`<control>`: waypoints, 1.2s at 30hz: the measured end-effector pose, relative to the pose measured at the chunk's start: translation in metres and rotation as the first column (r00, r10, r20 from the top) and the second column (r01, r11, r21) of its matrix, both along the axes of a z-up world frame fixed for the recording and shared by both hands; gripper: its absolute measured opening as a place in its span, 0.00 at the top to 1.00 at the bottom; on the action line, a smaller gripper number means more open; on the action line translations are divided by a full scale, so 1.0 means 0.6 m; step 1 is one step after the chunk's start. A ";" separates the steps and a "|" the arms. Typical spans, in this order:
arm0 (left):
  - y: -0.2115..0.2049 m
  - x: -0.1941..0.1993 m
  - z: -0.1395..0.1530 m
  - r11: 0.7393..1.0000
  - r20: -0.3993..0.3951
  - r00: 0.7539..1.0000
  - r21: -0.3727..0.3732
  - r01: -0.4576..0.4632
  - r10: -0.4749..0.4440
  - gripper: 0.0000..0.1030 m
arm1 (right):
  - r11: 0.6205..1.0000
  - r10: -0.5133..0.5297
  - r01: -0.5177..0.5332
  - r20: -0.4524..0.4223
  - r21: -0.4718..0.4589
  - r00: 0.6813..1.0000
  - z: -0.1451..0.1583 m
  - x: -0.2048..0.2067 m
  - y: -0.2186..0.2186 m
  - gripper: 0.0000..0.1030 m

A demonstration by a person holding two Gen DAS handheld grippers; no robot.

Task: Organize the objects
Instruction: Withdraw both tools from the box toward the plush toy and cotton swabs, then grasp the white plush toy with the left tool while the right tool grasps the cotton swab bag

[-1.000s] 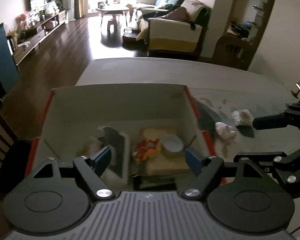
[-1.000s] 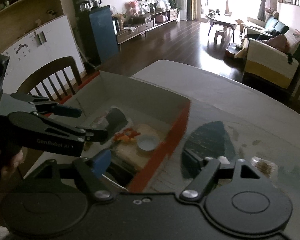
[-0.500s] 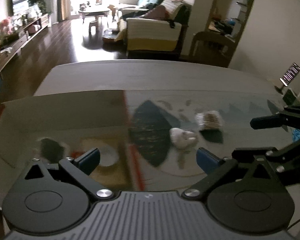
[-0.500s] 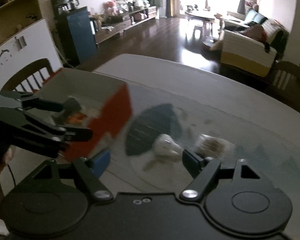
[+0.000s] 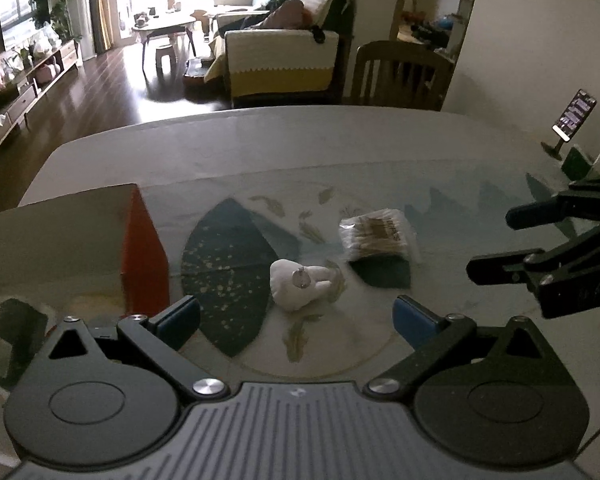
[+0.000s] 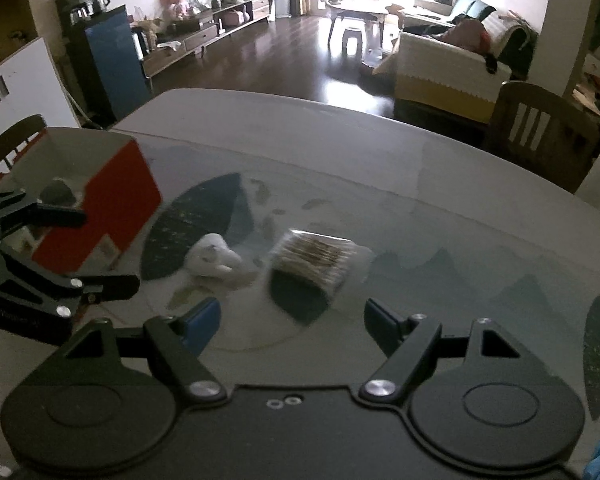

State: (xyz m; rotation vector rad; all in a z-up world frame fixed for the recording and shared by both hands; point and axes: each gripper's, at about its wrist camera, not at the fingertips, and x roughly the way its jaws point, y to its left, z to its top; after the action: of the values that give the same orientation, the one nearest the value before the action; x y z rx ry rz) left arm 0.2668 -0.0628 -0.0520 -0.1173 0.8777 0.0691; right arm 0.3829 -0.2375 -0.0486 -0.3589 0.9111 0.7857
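In the left wrist view, the left tool (image 5: 296, 316) is spread and empty, aimed at the white soft toy (image 5: 300, 285) on the desk (image 5: 228, 152), beside the red-sided box (image 5: 144, 256), probably its destination.

In the right wrist view, the right tool (image 6: 292, 316) is spread and empty, facing the packet of sticks (image 6: 314, 256), likely its pick.

Both wrist views look low across the table (image 5: 260, 144), sharing the white toy (image 5: 300, 284) and red box (image 6: 100, 216).
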 end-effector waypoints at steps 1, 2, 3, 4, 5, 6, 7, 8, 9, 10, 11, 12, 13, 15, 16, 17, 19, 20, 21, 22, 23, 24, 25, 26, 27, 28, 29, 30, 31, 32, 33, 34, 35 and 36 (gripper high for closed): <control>-0.002 0.008 -0.005 1.000 -0.008 1.000 -0.001 -0.003 0.003 0.00 | 1.000 -0.005 0.005 -0.005 0.001 1.000 -0.003 0.006 -0.001 0.23; -0.005 0.016 -0.011 1.000 -0.014 1.000 -0.007 -0.002 0.002 0.00 | 1.000 -0.009 0.009 -0.010 0.002 1.000 -0.005 0.012 -0.002 0.23; -0.007 0.024 -0.017 1.000 -0.016 1.000 -0.013 -0.004 0.004 0.00 | 1.000 -0.011 0.011 -0.014 0.003 1.000 -0.007 0.019 -0.001 0.23; -0.010 0.032 -0.023 1.000 -0.019 1.000 -0.014 -0.010 0.010 0.00 | 1.000 -0.012 0.012 -0.014 0.003 1.000 -0.009 0.025 0.002 0.23; -0.011 0.039 -0.028 1.000 -0.023 1.000 -0.013 -0.014 0.013 0.00 | 1.000 -0.014 0.014 -0.013 0.002 1.000 -0.011 0.032 0.005 0.23; -0.014 0.046 -0.033 1.000 -0.024 1.000 -0.012 -0.016 0.016 0.00 | 1.000 -0.019 0.019 -0.015 0.001 1.000 -0.014 0.039 0.010 0.23; -0.016 0.053 -0.038 1.000 -0.026 1.000 -0.007 -0.016 0.016 0.00 | 1.000 -0.024 0.024 -0.021 0.003 0.999 -0.017 0.047 0.014 0.23; -0.019 0.059 -0.042 1.000 -0.027 1.000 0.002 -0.015 0.015 0.00 | 1.000 -0.029 0.029 -0.028 0.008 0.999 -0.020 0.054 0.018 0.23; -0.022 0.066 -0.047 1.000 -0.028 1.000 0.014 -0.011 0.012 0.00 | 0.999 -0.036 0.036 -0.036 0.014 0.999 -0.024 0.062 0.023 0.23; -0.023 0.071 -0.052 1.000 -0.029 1.000 0.023 -0.009 0.010 0.00 | 0.999 -0.045 0.046 -0.043 0.015 0.998 -0.028 0.068 0.027 0.23; -0.024 0.076 -0.058 1.000 -0.033 0.999 0.029 -0.010 0.011 0.00 | 0.998 -0.055 0.056 -0.052 0.015 0.997 -0.035 0.075 0.032 0.23; -0.023 0.082 -0.062 0.999 -0.037 0.999 0.029 -0.013 0.014 0.00 | 0.998 -0.063 0.064 -0.062 0.016 0.996 -0.041 0.081 0.037 0.23; -0.020 0.087 -0.069 0.999 -0.043 0.999 0.027 -0.020 0.021 0.00 | 0.997 -0.073 0.074 -0.076 0.017 0.994 -0.048 0.088 0.042 0.23; -0.016 0.098 -0.081 0.999 -0.056 0.998 0.021 -0.036 0.038 0.00 | 0.995 -0.100 0.103 -0.109 0.016 0.989 -0.062 0.104 0.053 0.23; -0.014 0.103 -0.086 0.999 -0.058 0.997 0.020 -0.043 0.044 0.00 | 0.993 -0.113 0.116 -0.123 0.017 0.986 -0.069 0.111 0.057 0.23; -0.013 0.107 -0.091 0.999 -0.061 0.997 0.020 -0.045 0.046 0.00 | 0.992 -0.126 0.129 -0.134 0.016 0.983 -0.074 0.118 0.062 0.23; -0.010 0.116 -0.101 0.999 -0.070 0.997 0.022 -0.044 0.046 0.00 | 0.989 -0.147 0.150 -0.147 0.009 0.978 -0.086 0.131 0.073 0.23; -0.009 0.119 -0.106 0.999 -0.075 0.996 0.023 -0.045 0.047 0.00 | 0.987 -0.155 0.158 -0.155 0.006 0.976 -0.092 0.137 0.078 0.23; -0.006 0.122 -0.111 0.999 -0.079 0.996 0.021 -0.049 0.050 0.00 | 0.986 -0.164 0.167 -0.164 0.003 0.973 -0.098 0.141 0.082 0.23; -0.004 0.125 -0.114 0.998 -0.082 0.995 0.018 -0.053 0.054 0.00 | 0.984 -0.174 0.177 -0.174 0.001 0.969 -0.104 0.145 0.085 0.23; -0.003 0.127 -0.117 0.998 -0.085 0.995 0.014 -0.057 0.058 0.00 | 0.983 -0.182 0.185 -0.184 -0.002 0.966 -0.110 0.150 0.088 0.23; 0.000 0.129 -0.121 0.998 -0.086 0.994 0.008 -0.061 0.061 0.00 | 0.981 -0.189 0.191 -0.191 -0.008 0.963 -0.117 0.155 0.091 0.23; 0.002 0.131 -0.124 0.998 -0.086 0.994 -0.001 -0.065 0.065 0.00 | 0.980 -0.197 0.198 -0.192 -0.014 0.962 -0.122 0.158 0.094 0.23; 0.005 0.133 -0.127 0.998 -0.087 0.994 -0.009 -0.068 0.067 0.00 | 0.979 -0.204 0.205 -0.193 -0.020 0.960 -0.127 0.160 0.097 0.23; 0.007 0.135 -0.130 0.997 -0.087 0.994 -0.012 -0.071 0.070 0.00 | 0.977 -0.214 0.213 -0.197 -0.024 0.957 -0.132 0.164 0.099 0.23; 0.008 0.137 -0.132 0.997 -0.088 0.993 -0.011 -0.074 0.072 0.00 | 0.975 -0.221 0.220 -0.203 -0.027 0.954 -0.137 0.167 0.100 0.23; 0.008 0.140 -0.135 0.997 -0.090 0.993 -0.009 -0.074 0.073 0.00 | 0.974 -0.227 0.226 -0.209 -0.030 0.951 -0.141 0.168 0.102 0.23; 0.008 0.141 -0.137 0.997 -0.091 0.993 -0.007 -0.073 0.072 0.00 | 0.973 -0.230 0.228 -0.214 -0.033 0.949 -0.145 0.170 0.105 0.23; 0.008 0.143 -0.140 0.997 -0.093 0.993 -0.004 -0.071 0.070 0.00 | 0.973 -0.230 0.228 -0.217 -0.037 0.949 -0.149 0.170 0.107 0.23; 0.008 0.145 -0.142 0.998 -0.095 0.993 -0.004 -0.069 0.068 0.00 | 0.973 -0.229 0.225 -0.215 -0.042 0.949 -0.152 0.169 0.110 0.23; 0.007 0.146 -0.145 0.998 -0.097 0.993 -0.002 -0.065 0.065 0.00 | 0.974 -0.227 0.222 -0.206 -0.050 0.952 -0.154 0.168 0.113 0.22; 0.006 0.147 -0.147 0.998 -0.098 0.993 0.004 -0.063 0.063 0.00 | 0.975 -0.224 0.217 -0.199 -0.053 0.954 -0.156 0.167 0.114 0.21; 0.005 0.148 -0.149 0.998 -0.099 0.993 0.011 -0.061 0.062 0.00 | 0.975 -0.221 0.214 -0.192 -0.057 0.956 -0.157 0.165 0.115 0.21; 0.004 0.149 -0.152 0.998 -0.100 0.993 0.019 -0.060 0.061 0.00 | 0.976 -0.219 0.211 -0.183 -0.060 0.958 -0.159 0.165 0.116 0.20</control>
State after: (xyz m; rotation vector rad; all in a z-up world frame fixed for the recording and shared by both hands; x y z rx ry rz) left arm 0.3560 -0.0604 -0.1430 -0.1260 0.9743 0.1397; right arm 0.4818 -0.1679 -0.1438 -0.2172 1.1254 0.6078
